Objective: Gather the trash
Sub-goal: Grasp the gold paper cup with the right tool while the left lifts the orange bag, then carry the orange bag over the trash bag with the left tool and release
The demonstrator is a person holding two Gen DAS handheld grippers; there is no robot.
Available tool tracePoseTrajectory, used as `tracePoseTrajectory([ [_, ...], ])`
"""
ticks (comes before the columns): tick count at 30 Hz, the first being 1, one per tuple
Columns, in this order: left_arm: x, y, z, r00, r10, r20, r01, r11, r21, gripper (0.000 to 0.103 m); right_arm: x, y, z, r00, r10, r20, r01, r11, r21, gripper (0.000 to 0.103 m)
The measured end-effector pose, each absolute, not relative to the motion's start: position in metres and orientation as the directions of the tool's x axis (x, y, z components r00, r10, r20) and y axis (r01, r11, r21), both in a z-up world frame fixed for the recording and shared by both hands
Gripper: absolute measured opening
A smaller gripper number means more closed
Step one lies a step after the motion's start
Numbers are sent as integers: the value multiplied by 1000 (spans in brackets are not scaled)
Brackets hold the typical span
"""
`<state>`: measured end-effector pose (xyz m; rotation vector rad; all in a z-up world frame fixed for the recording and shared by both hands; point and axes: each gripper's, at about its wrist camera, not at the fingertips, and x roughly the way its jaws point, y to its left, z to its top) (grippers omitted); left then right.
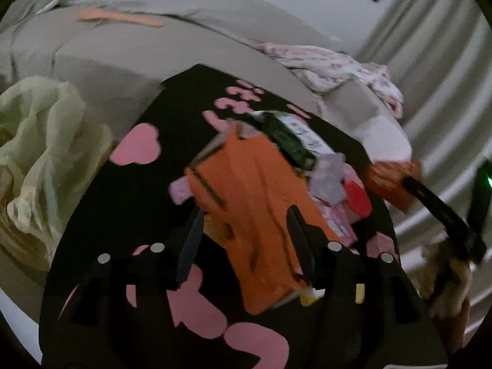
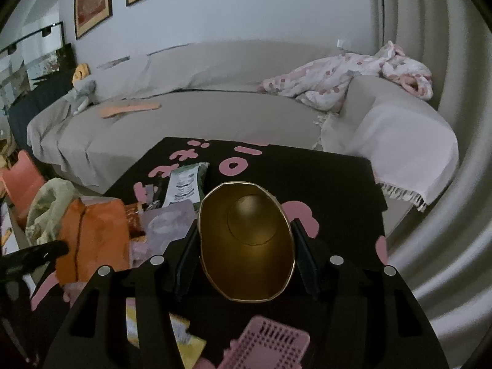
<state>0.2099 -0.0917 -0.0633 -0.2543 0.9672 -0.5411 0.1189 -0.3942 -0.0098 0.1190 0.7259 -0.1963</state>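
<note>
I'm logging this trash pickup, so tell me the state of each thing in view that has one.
Left hand-held gripper: shut on the orange cardboard box.
Right hand-held gripper: shut on the squashed gold-lined paper cup, empty.
Green and white snack wrapper: lying flat on the black table.

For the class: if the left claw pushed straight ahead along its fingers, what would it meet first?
The left claw already straddles the orange carton; past it, probably the green-and-white wrapper, though depth is unclear.
</note>
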Motion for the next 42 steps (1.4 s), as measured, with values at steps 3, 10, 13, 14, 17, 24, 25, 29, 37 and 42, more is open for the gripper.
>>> tracePoseTrajectory([
  [3, 221, -91, -76, 445, -496, -746, 258, 868, -424, 53, 105, -393, -6, 743, -140, -655, 220, 975, 41, 54],
  [10, 208, -109, -61, 398, -560, -727, 390, 820, -419, 15, 82, -387, 12, 774, -158, -613, 217, 976, 22, 54],
  [13, 187, -111, -37, 404, -606, -685, 474, 779, -410, 11, 73, -384, 28, 801, -172, -573, 218, 976, 10, 54],
  [14, 178, -111, -28, 403, -628, -666, 503, 760, -412, 10, 69, -382, 33, 809, -172, -562, 215, 977, 11, 54],
  [17, 155, -108, -3, 415, -665, -620, 573, 721, -390, 9, 63, -378, 45, 827, -171, -536, 207, 978, 8, 54],
  [24, 135, -82, 35, 499, -660, -562, 582, 736, -347, 9, 48, -365, 67, 858, -144, -492, 180, 983, 26, 54],
  [25, 134, -74, 39, 516, -656, -552, 574, 742, -345, 9, 46, -363, 71, 862, -135, -488, 170, 985, 29, 54],
  [29, 137, -35, 59, 622, -593, -512, 512, 802, -307, 9, 41, -350, 80, 875, -103, -473, 131, 991, 27, 54],
  [37, 170, 67, 73, 830, -301, -469, 232, 952, -199, 9, 68, -308, 78, 868, 20, -495, 5, 999, 48, 54],
  [42, 214, 115, 35, 811, -184, -555, 83, 976, -202, 9, 95, -281, 74, 853, 81, -515, -67, 997, 46, 54],
])
